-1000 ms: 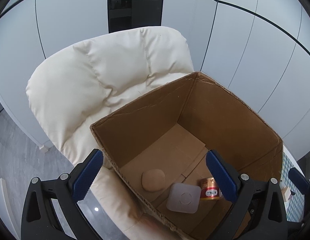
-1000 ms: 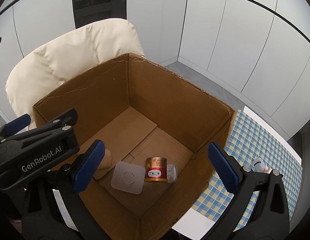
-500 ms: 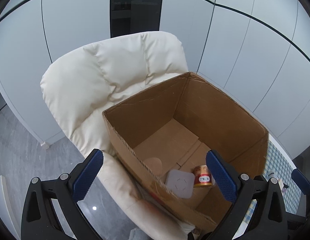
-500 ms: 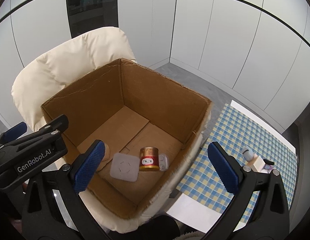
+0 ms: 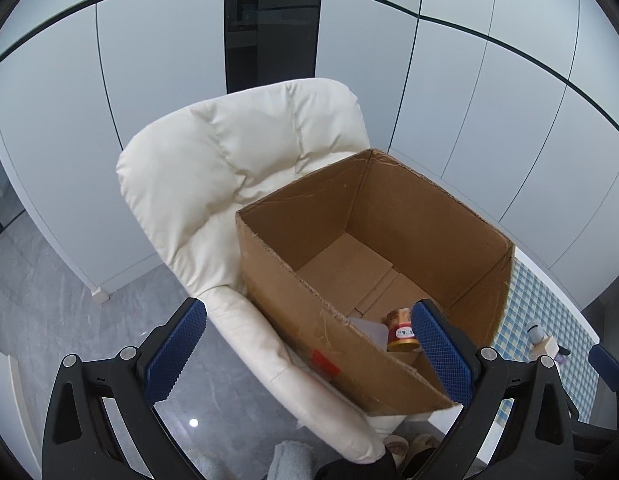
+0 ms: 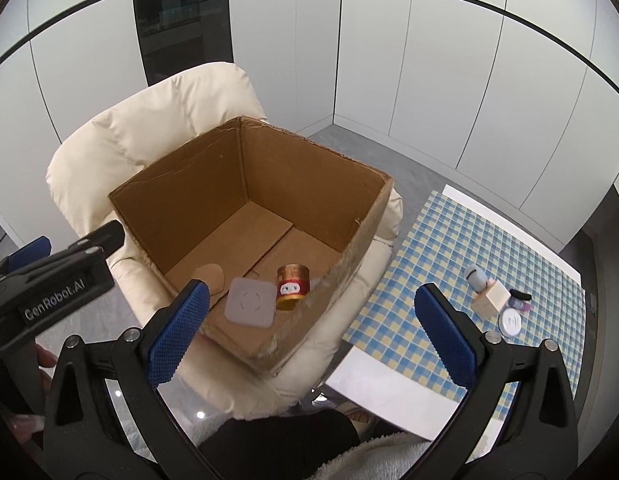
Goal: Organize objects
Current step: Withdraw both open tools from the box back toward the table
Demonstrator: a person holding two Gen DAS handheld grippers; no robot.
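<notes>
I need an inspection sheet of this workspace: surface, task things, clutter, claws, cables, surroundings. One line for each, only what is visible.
Surface: blue-and-yellow checked tablecloth on a white table, beside a cream padded armchair.
Job's things: open brown cardboard box on the armchair; inside lie a red-and-gold round tin, a pale square lid and a tan rounded piece.
Clutter: on the tablecloth, a small wooden block, a white round lid, a grey-blue small object and dark small bits, too small to identify.
Claws: left claw open, empty; right claw open, empty.
Cables: nothing seen.
Surroundings: white wall panels, grey floor.
</notes>
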